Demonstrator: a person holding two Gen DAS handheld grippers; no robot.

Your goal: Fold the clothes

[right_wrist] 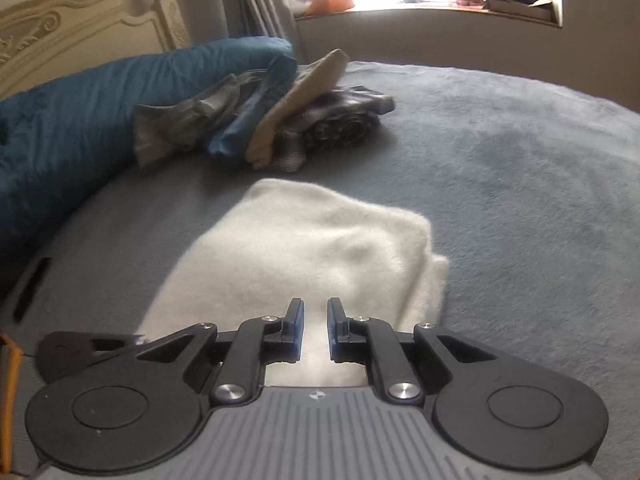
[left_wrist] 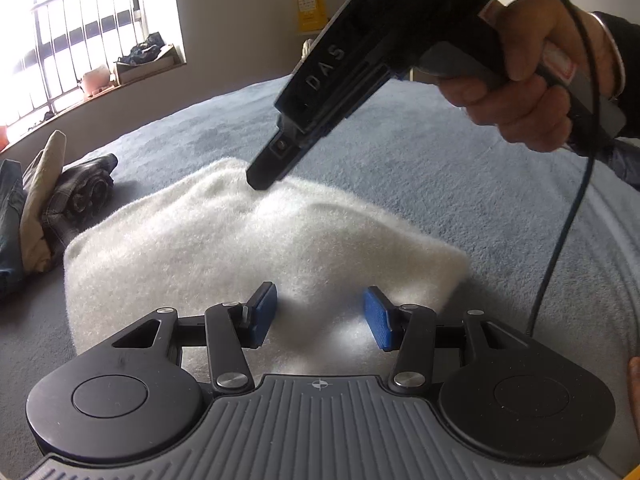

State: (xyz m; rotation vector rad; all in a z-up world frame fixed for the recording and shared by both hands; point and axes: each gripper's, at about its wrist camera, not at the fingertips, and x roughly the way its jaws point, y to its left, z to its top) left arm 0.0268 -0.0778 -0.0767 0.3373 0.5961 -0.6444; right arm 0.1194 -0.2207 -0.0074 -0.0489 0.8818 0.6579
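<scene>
A fluffy white garment (left_wrist: 256,248) lies folded on the grey-blue bed cover (left_wrist: 440,168). My left gripper (left_wrist: 320,314) hovers over its near edge, open, with nothing between the blue pads (left_wrist: 266,308). A hand (left_wrist: 532,80) holds my right gripper (left_wrist: 260,178), whose tip meets the garment's far edge. In the right wrist view the right gripper (right_wrist: 315,328) has its jaws nearly together, and white garment (right_wrist: 304,248) fabric fills the narrow gap between them.
A pile of other clothes (right_wrist: 280,116) lies on the bed beyond the garment, seen at the left edge as clothes (left_wrist: 52,208). A blue quilt (right_wrist: 60,120) and a cream headboard (right_wrist: 80,20) are behind it. A black cable (left_wrist: 560,240) hangs at the right.
</scene>
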